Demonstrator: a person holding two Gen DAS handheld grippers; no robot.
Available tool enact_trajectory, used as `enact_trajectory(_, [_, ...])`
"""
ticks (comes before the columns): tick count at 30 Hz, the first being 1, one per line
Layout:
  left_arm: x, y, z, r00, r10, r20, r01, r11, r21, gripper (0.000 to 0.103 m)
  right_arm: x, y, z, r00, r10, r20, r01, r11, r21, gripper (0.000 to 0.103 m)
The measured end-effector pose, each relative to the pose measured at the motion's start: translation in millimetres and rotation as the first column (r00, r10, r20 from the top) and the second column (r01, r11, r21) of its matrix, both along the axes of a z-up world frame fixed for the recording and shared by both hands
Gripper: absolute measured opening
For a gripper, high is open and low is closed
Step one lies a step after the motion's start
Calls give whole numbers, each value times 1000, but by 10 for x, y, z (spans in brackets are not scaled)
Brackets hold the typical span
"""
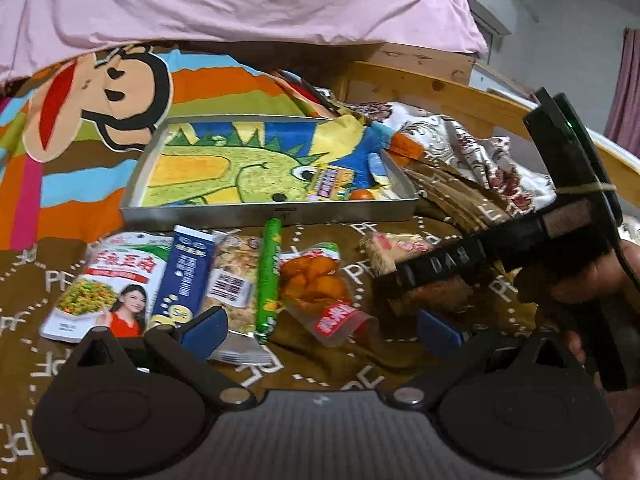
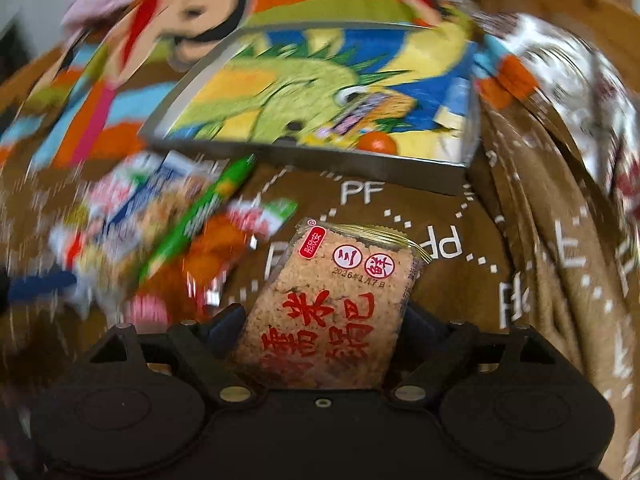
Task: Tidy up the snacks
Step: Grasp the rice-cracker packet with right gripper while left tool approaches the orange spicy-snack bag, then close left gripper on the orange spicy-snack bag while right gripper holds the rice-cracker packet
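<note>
A rice cracker packet point(image 2: 332, 304) with red characters sits between my right gripper's point(image 2: 324, 330) fingers, both pads against its sides; it stays sharp while the background blurs. In the left wrist view the same packet point(image 1: 396, 250) and right gripper point(image 1: 428, 284) are at the right end of a snack row. That row holds a white-green packet point(image 1: 108, 280), a blue packet point(image 1: 184, 276), a nut mix packet point(image 1: 236, 276), a green stick point(image 1: 270, 276) and an orange snack pouch point(image 1: 316, 284). My left gripper point(image 1: 320, 332) hangs open just in front of the row, holding nothing.
Behind the snacks lies a metal tray point(image 1: 272, 210) lined with a dinosaur cloth, holding a small packet point(image 1: 332, 184) and an orange round item point(image 1: 362, 195). Everything rests on a brown lettered blanket point(image 1: 360, 364). A wooden bed frame point(image 1: 432, 88) and a patterned cloth point(image 1: 480, 152) are at right.
</note>
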State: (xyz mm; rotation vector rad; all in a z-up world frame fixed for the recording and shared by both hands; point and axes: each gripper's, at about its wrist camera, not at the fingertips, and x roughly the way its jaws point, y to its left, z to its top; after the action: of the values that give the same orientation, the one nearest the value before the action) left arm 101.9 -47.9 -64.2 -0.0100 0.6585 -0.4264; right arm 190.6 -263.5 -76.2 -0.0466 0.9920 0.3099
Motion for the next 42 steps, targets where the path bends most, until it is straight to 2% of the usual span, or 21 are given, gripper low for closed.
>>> enact_trajectory(4, [-2,-10,-15,1000,-14,-3,14,1000,-28,102,-92,-139,-17,994,110,20,-108,992,-67,86])
enact_trajectory(9, [157,-30,-23,999,-37,-25,35,994,-100,102,-62,-182,-56,996,87,37,-85,995,-49,86])
enact_trajectory(13, [376,-57,-73,995,-55,-80,41,984,-172,100,-43,-184,-86,994,105,34,-103,993,-53,87])
enact_trajectory(17, [578,-72,-151,986,-37,-165,0,976,-218,98,-20,-165,-108,993,110,32,-108,993,-58,89])
enact_trajectory(23, [758,-205,-199,982,-18,-190,-12,987,-157,97,1,-132,-156,992,118,33,-115,991,-72,90])
enact_trajectory(26, [844,-213,-245,977,-6,-215,-23,991,-132,96,23,-153,-155,995,97,36,-96,994,-43,89])
enact_trajectory(29, [905,-242,-267,975,-13,-220,-12,994,-111,96,34,-152,-155,995,92,43,-91,995,-28,88])
enact_trajectory(33, [973,-282,-305,975,-36,-217,20,997,-77,96,15,-104,-176,992,117,52,-114,992,-60,88])
enact_trajectory(39, [1045,-303,-333,968,-72,-240,57,996,-69,98,12,-117,-185,992,116,52,-113,992,-57,88])
enact_trajectory(42, [1014,-283,-325,969,-67,-238,53,996,-66,92,0,-123,-174,992,112,55,-109,992,-56,88])
